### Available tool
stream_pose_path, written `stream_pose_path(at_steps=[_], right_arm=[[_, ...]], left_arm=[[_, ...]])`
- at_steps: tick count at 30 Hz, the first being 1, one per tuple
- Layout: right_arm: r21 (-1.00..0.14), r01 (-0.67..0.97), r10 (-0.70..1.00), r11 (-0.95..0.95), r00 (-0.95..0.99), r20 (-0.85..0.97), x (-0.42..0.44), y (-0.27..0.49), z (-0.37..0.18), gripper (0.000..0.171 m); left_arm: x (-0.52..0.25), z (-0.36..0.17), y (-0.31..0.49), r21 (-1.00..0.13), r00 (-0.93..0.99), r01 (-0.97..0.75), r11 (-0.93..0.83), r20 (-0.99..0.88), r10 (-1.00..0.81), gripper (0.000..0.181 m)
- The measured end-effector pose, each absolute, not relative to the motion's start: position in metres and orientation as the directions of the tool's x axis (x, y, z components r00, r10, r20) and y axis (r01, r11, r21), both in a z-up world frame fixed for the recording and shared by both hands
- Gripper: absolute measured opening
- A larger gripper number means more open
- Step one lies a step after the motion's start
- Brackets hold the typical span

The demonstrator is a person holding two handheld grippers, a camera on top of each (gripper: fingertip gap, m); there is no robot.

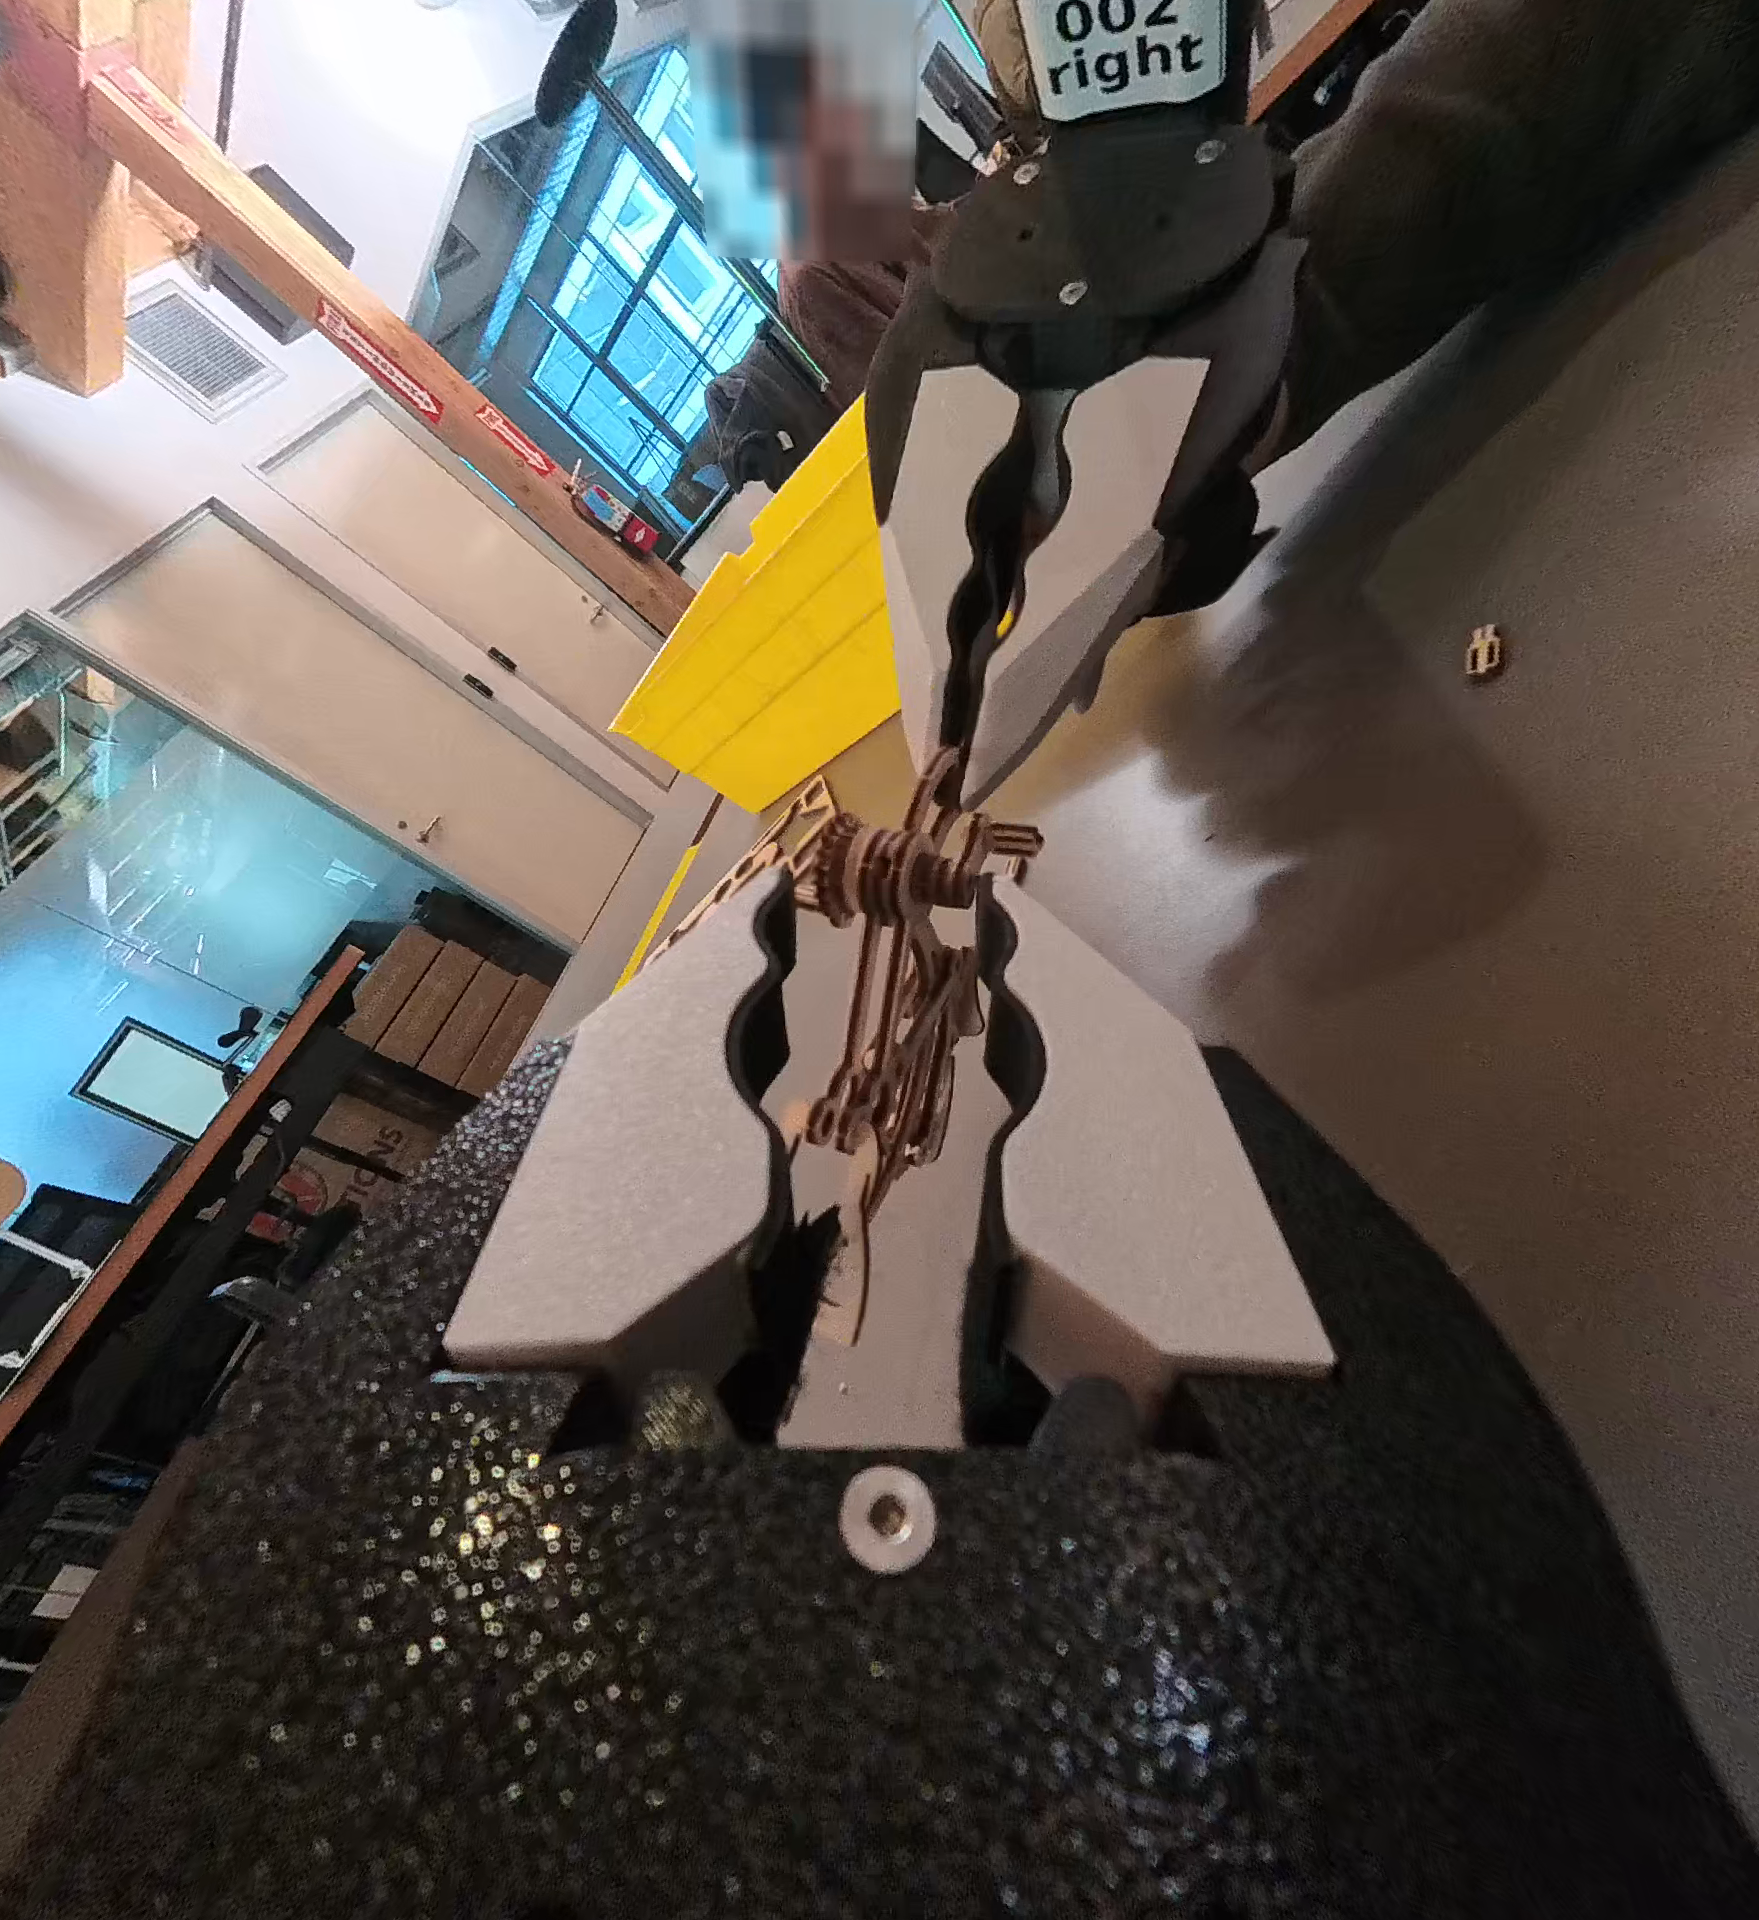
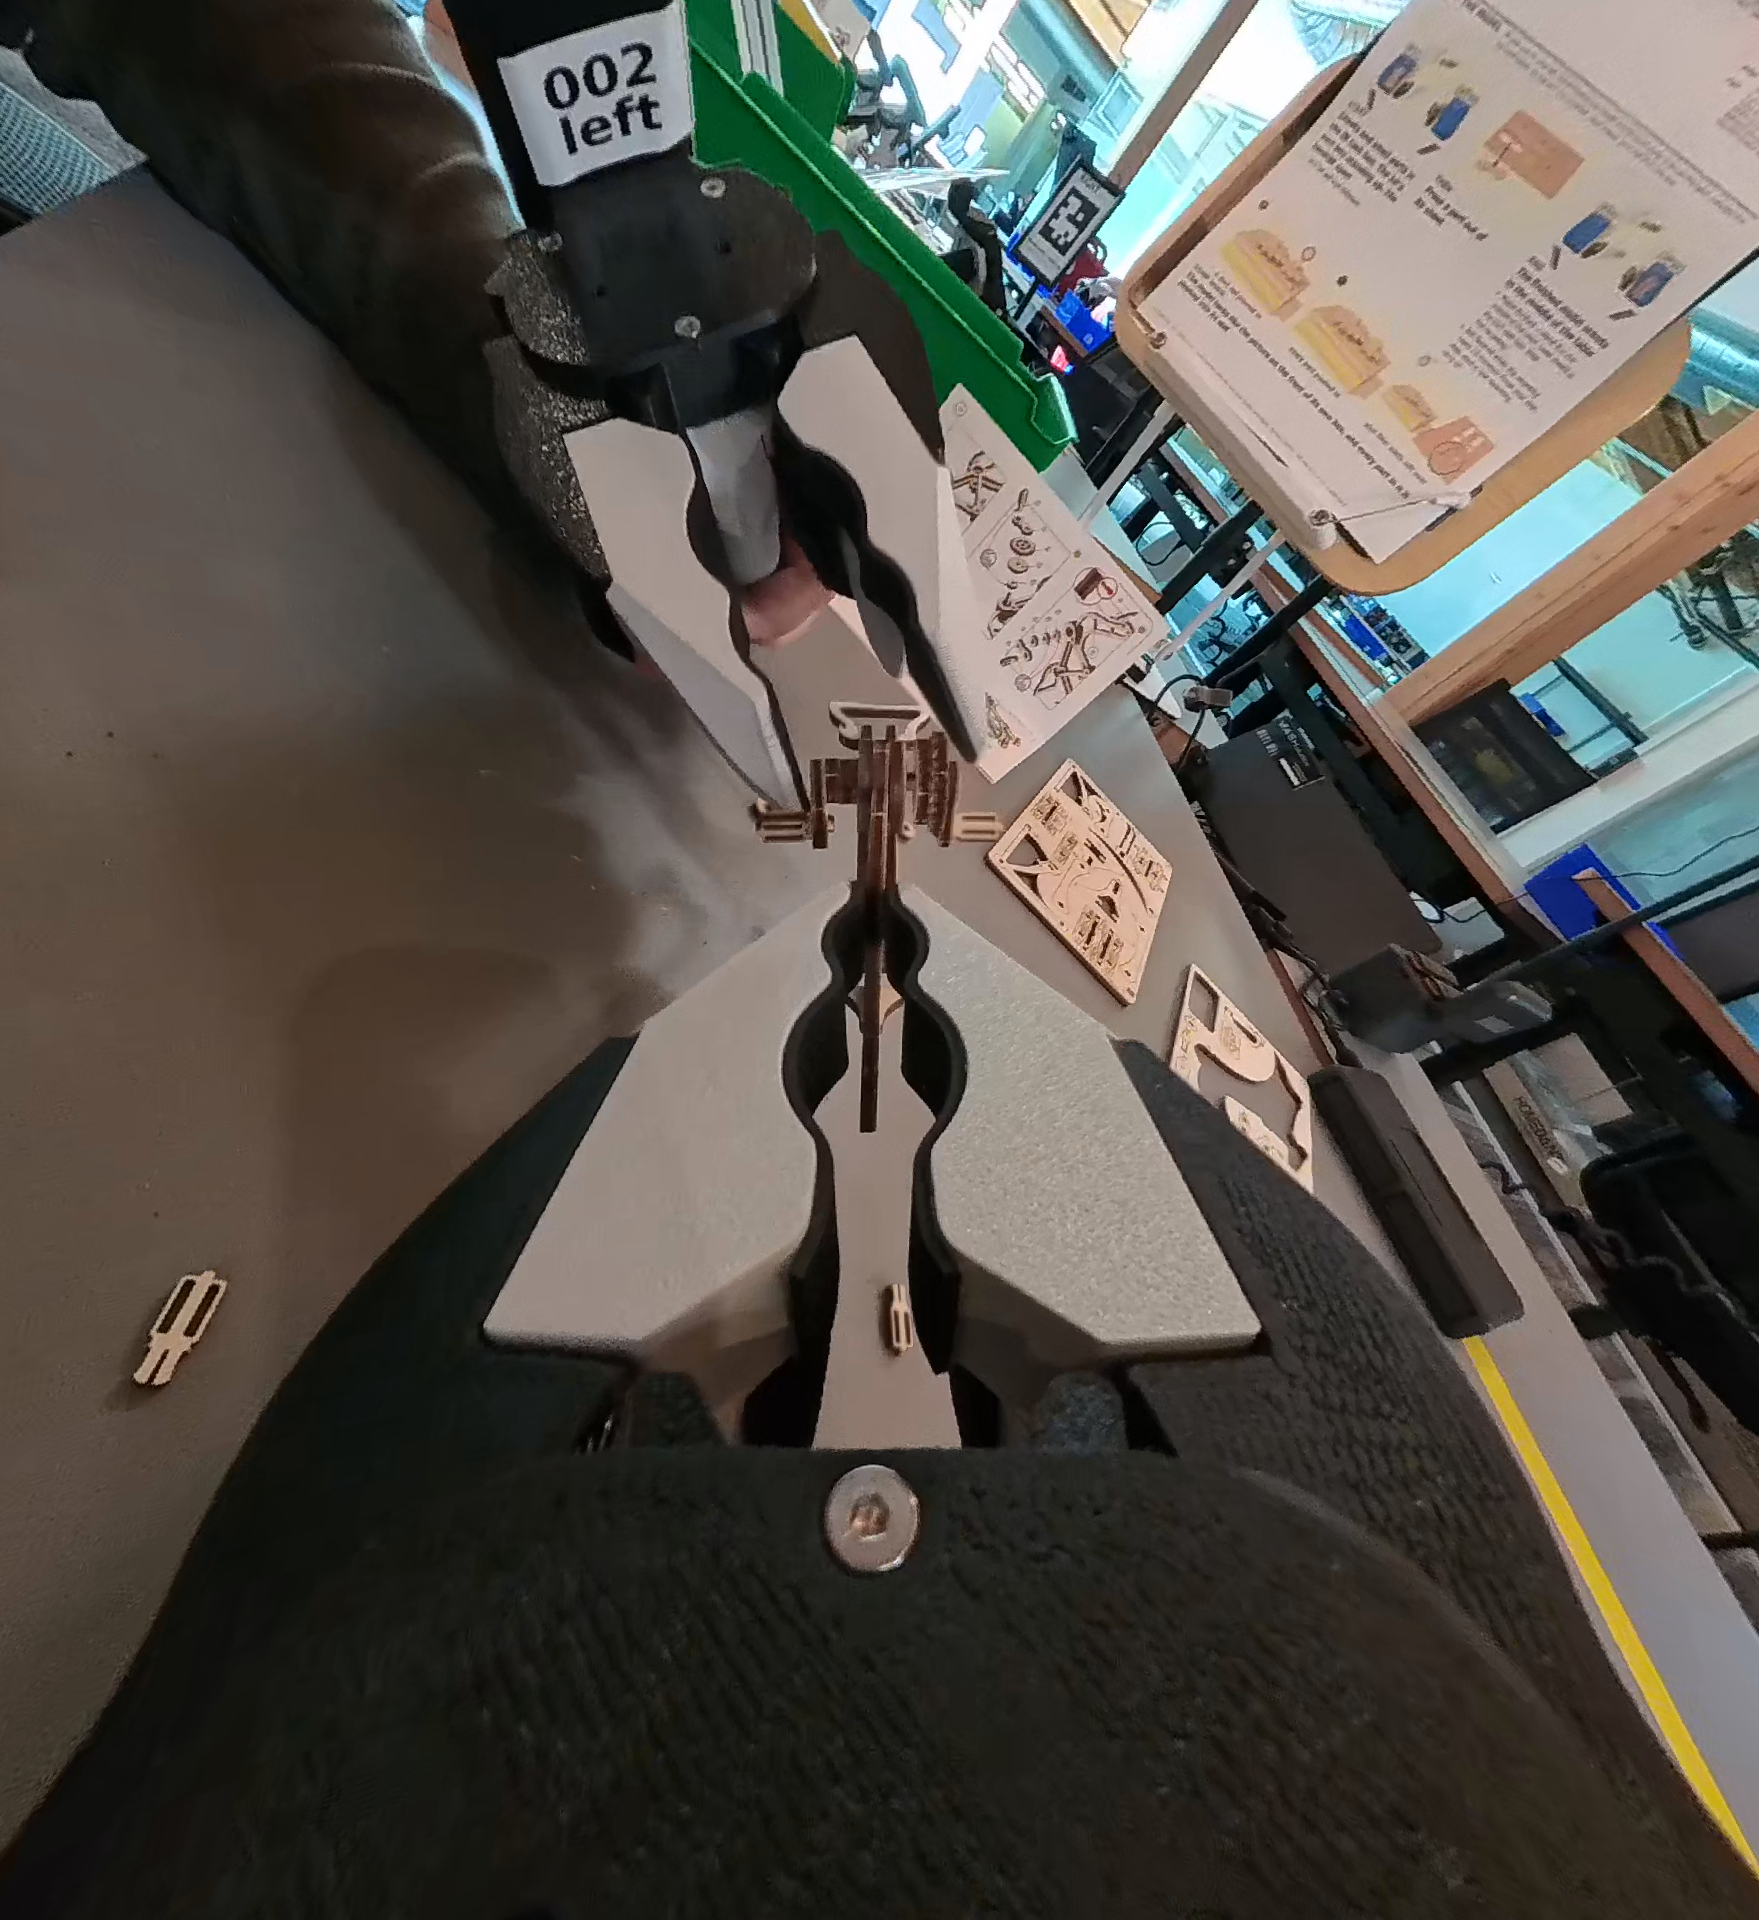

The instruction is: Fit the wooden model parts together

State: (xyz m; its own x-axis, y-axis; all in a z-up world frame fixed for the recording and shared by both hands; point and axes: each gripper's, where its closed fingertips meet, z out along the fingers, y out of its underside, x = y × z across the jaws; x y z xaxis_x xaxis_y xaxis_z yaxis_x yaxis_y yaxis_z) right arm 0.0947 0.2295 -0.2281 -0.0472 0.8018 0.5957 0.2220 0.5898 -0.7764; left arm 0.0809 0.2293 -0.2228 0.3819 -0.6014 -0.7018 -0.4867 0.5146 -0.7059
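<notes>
Above the smooth grey tabletop (image 2: 231,831), both ridged hand-held grippers grasp one slotted plywood model (image 1: 916,862): left (image 1: 885,904) and right (image 2: 875,904) clenched on it.

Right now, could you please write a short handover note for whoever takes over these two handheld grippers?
Left gripper: its fingertips clamp the ends of the brown laser-cut wooden gear assembly, held above the grey table.
Right gripper: shut on a thin flat wooden piece that meets the assembly's middle.
Loose: small slotted wooden connectors on the table; pale punched-out part sheets and a printed instruction sheet beyond.
Done: axle and gears stacked.
Left: whether the flat piece is fully seated cannot be told; loose connectors remain.
</notes>
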Motion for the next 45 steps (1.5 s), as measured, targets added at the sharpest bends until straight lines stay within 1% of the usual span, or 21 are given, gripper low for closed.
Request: stream_pose_path(at_steps=[6,13,28,30,31,34,38,42,45], right_arm=[[-0.775,0.228,0.804,0.589,-0.068,0.591,0.095,0.229,-0.231,0.0],[-0.78,0.228,0.81,0.582,-0.076,0.582,0.095,0.228,-0.232,0.0],[-0.784,0.231,0.812,0.577,-0.06,0.58,0.095,0.23,-0.232,0.0],[-0.777,0.236,0.804,0.584,-0.036,0.594,0.094,0.233,-0.23,0.0],[-0.769,0.229,0.791,0.597,-0.007,0.612,0.094,0.235,-0.225,0.002],[-0.764,0.192,0.775,0.616,0.028,0.632,0.093,0.231,-0.213,0.018],[-0.744,0.221,0.766,0.631,-0.024,0.642,0.09,0.227,-0.223,0.019],[-0.773,0.226,0.8,0.593,-0.06,0.597,0.091,0.226,-0.227,0.021],[-0.746,0.232,0.776,0.624,-0.067,0.628,0.09,0.224,-0.229,0.017]], left_arm=[[0.083,-0.226,0.227,-0.696,0.361,-0.496,0.519,-0.709,-0.605,0.029],[0.082,-0.226,0.228,-0.714,0.355,-0.502,0.488,-0.684,-0.637,0.028],[0.081,-0.226,0.23,-0.705,0.354,-0.536,0.465,-0.687,-0.635,0.027],[0.081,-0.225,0.231,-0.707,0.359,-0.533,0.465,-0.687,-0.632,0.027],[0.081,-0.225,0.231,-0.711,0.36,-0.529,0.464,-0.683,-0.636,0.027],[0.085,-0.229,0.229,-0.711,0.345,-0.527,0.466,-0.68,-0.647,0.027],[0.09,-0.231,0.225,-0.702,0.318,-0.525,0.481,-0.687,-0.654,0.027],[0.091,-0.233,0.223,-0.697,0.304,-0.525,0.488,-0.69,-0.657,0.027],[0.093,-0.233,0.222,-0.697,0.303,-0.525,0.488,-0.689,-0.659,0.027]])
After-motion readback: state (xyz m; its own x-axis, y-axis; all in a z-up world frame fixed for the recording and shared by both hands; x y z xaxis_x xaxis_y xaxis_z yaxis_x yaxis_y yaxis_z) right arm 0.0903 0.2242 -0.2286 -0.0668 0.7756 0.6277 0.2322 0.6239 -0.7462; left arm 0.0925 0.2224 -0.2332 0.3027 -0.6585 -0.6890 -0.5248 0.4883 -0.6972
